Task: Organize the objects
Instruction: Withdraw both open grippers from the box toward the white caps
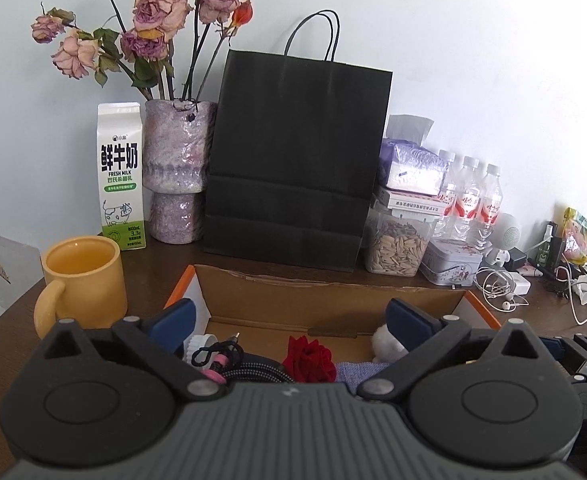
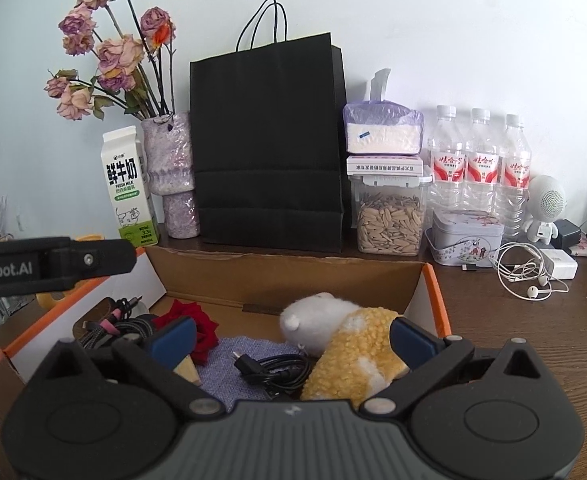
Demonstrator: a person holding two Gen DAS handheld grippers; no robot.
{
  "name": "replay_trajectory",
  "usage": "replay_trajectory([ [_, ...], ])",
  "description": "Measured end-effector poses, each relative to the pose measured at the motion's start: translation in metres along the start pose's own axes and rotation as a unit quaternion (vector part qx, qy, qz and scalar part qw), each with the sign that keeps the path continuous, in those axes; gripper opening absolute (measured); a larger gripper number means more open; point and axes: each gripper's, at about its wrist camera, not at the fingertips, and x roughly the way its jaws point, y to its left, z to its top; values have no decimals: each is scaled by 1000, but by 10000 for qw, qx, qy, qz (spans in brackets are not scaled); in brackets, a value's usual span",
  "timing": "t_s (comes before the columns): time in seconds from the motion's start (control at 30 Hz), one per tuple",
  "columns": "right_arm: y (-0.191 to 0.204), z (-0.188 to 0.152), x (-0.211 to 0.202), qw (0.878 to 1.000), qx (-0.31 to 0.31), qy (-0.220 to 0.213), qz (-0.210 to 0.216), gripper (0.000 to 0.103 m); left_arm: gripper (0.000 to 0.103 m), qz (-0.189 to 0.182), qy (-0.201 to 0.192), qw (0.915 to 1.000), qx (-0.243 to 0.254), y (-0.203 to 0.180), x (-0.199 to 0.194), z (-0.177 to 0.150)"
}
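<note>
An open cardboard box with orange-edged white sides sits on the dark wooden desk. Inside lie a red rose head, a yellow-and-white plush toy, a black cable on lilac cloth, and braided cables. My right gripper hovers over the box, open wide, nothing between its blue pads. My left gripper also stands open above the box, over the rose; its body shows in the right wrist view.
Behind the box stand a black paper bag, a milk carton, a vase of dried roses, a seed jar under stacked packs, water bottles and a tin. A yellow mug is left; earphones right.
</note>
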Motion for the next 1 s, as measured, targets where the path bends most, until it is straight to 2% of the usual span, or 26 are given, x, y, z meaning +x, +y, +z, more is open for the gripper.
replay_trajectory([
  [0.3,2,-8,-31,9995,-72,-313,-84,103,103,-1,-198,9998,11,2,-28,-6],
  [0.67,4,-32,-73,9989,-58,-440,-169,103,103,-62,-224,9997,19,4,-66,-32],
  [1.0,13,-63,-108,9987,-292,-311,-276,103,103,11,46,9997,233,14,-91,-63],
])
